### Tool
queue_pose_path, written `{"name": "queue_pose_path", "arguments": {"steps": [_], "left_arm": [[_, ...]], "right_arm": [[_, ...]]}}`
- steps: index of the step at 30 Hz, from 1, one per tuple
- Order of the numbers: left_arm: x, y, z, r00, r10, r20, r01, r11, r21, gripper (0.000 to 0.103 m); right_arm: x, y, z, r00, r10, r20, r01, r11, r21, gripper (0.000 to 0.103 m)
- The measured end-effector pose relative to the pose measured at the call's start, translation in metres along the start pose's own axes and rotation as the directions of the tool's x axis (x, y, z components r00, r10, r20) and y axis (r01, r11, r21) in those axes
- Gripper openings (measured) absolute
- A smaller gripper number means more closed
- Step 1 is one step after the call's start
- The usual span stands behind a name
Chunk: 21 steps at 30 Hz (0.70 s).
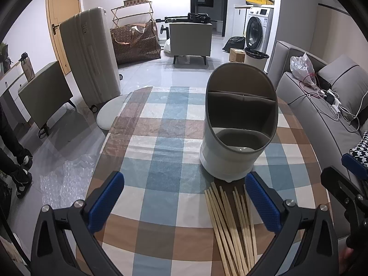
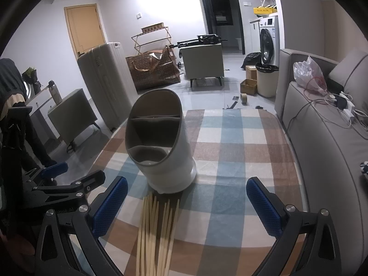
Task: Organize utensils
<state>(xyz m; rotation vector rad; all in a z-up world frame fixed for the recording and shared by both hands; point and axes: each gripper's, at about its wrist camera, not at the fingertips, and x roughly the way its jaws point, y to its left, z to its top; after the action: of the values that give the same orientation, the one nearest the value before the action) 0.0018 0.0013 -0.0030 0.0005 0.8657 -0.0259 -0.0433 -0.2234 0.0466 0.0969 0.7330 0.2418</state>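
Note:
A grey-rimmed white utensil holder [image 1: 237,124] [image 2: 158,142] with divided compartments stands upright on the checked table; its compartments look empty. Several wooden chopsticks [image 1: 232,227] [image 2: 156,234] lie in a loose bundle on the cloth just in front of it. My left gripper [image 1: 184,197] is open over the near table edge, with the chopsticks beside its right finger. My right gripper [image 2: 186,204] is open too, the chopsticks lying by its left finger. Neither holds anything. Each gripper shows at the side of the other's view.
The table [image 1: 161,138] wears a blue, brown and white checked cloth. A grey sofa [image 2: 322,126] with cables and a plastic bag runs along the right. A suitcase [image 1: 89,55], stools and bags stand on the floor beyond. A person's legs [image 1: 16,158] are at far left.

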Motion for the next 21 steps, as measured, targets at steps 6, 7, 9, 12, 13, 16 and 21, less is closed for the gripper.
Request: {"name": "queue_pose_path", "arguments": {"steps": [6,7,9,12,13,16,21], "left_arm": [[0.0002,-0.0002,-0.0002,1.000,-0.003,-0.002,0.003,1.000,-0.001,0.102],[0.0003,-0.0001,-0.0004,1.000,-0.004,-0.003,0.004,1.000,-0.002,0.102],[0.0002,-0.0007,-0.0008,1.000,-0.004,-0.003,0.004,1.000,-0.001,0.102],[0.0001,-0.0004,-0.0007,1.000,-0.005,-0.003,0.005,1.000,-0.001,0.102],[0.0001,-0.0006,-0.0010,1.000,-0.005,-0.002,0.005,1.000,0.000,0.102],[0.0002,-0.0013,-0.0018,1.000,-0.006,-0.002,0.006,1.000,0.001,0.102],[0.0001,-0.0025,-0.0017,1.000,-0.007,-0.003,0.007,1.000,0.003,0.102]], "right_arm": [[0.0014,0.0001,0.0013,1.000,-0.001,-0.001,0.001,1.000,0.000,0.103],[0.0014,0.0003,0.0010,1.000,0.000,-0.002,0.000,1.000,0.001,0.103],[0.0009,-0.0002,0.0011,1.000,-0.001,-0.002,0.001,1.000,0.002,0.103],[0.0038,0.0051,-0.0018,1.000,-0.002,0.001,0.002,1.000,0.005,0.103],[0.0036,0.0054,-0.0014,1.000,-0.003,0.002,0.003,1.000,0.005,0.103],[0.0037,0.0051,-0.0024,1.000,-0.002,0.002,0.002,1.000,0.004,0.103],[0.0046,0.0042,-0.0021,1.000,-0.003,0.002,0.003,1.000,0.007,0.103]]}}
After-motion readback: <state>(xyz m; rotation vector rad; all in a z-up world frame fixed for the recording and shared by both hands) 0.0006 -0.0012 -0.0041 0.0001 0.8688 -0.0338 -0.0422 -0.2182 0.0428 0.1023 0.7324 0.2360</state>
